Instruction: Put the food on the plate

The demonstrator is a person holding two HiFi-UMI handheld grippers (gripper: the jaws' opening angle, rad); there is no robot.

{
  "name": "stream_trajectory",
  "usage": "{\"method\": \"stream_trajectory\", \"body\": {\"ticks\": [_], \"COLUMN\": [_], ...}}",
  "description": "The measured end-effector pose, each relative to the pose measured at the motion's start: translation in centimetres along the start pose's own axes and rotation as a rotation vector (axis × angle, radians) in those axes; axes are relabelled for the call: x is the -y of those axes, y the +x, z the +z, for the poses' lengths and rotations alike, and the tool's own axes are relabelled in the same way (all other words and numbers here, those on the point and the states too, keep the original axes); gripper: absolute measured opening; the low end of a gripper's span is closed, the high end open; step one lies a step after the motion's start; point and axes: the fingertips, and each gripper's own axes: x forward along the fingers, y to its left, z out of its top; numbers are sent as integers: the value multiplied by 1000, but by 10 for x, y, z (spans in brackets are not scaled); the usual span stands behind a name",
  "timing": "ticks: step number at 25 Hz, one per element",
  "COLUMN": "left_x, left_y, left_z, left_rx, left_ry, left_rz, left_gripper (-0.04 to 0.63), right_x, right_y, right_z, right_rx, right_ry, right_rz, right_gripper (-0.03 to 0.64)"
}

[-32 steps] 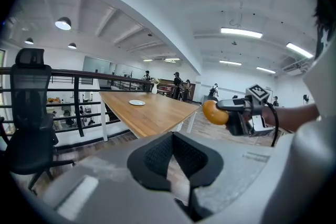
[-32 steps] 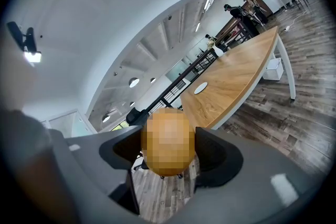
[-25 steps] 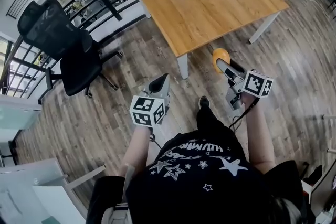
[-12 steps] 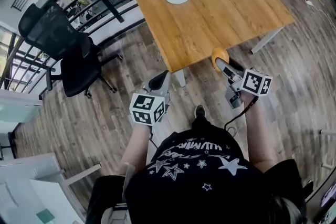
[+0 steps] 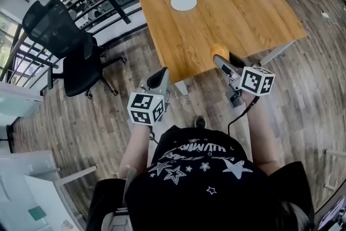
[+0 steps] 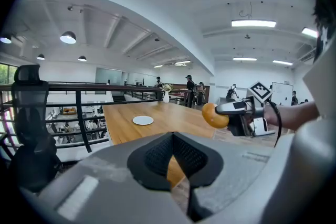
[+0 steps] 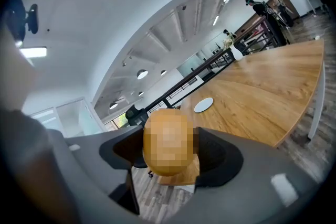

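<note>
The office chair at the far left stands well apart from the work and is no threat. The left gripper hangs over the floor short of the table, its jaws drawn together on nothing. It cannot steady anything from there, and if it swings forward carelessly it could knock the table's near edge.

Further right, the plate lies flat and white toward the far side of the wooden top, well apart from the person. It looks shallow, so a round thing let go above it, or set down with sideways speed, would likely roll off across the wood and perhaps over the edge.

Rightmost, the food, a round orange piece, sits clamped in the right gripper, whose jaws stand wide around it. It is held just at the table's near edge and not yet over the plate. The main risk, as I judge it, is the grip: the curved surface gives the pads little to bite on, and a jolt or a quick tilt during the long reach could squeeze it out forward, dropping it to the floor or the tabletop. Pressing harder might bruise or dent it
</note>
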Motion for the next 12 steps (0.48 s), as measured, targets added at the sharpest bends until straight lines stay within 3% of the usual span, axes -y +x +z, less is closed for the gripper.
{"method": "stream_trajectory", "body": {"ticks": [5,12], "left_x": [-7,-28], "left_y": [7,12], "left_z": [12,6], "left_rx": [18,7], "left_ry": [5,-29], "left_rz": [30,43], "left_gripper": [2,2], "right_x": [-1,6], "right_y": [11,37], "right_z": [20,16], "right_rx": [26,5], "right_ry": [-123,-175], "right_rz": [-36,-76], "right_gripper": [313,313]}}
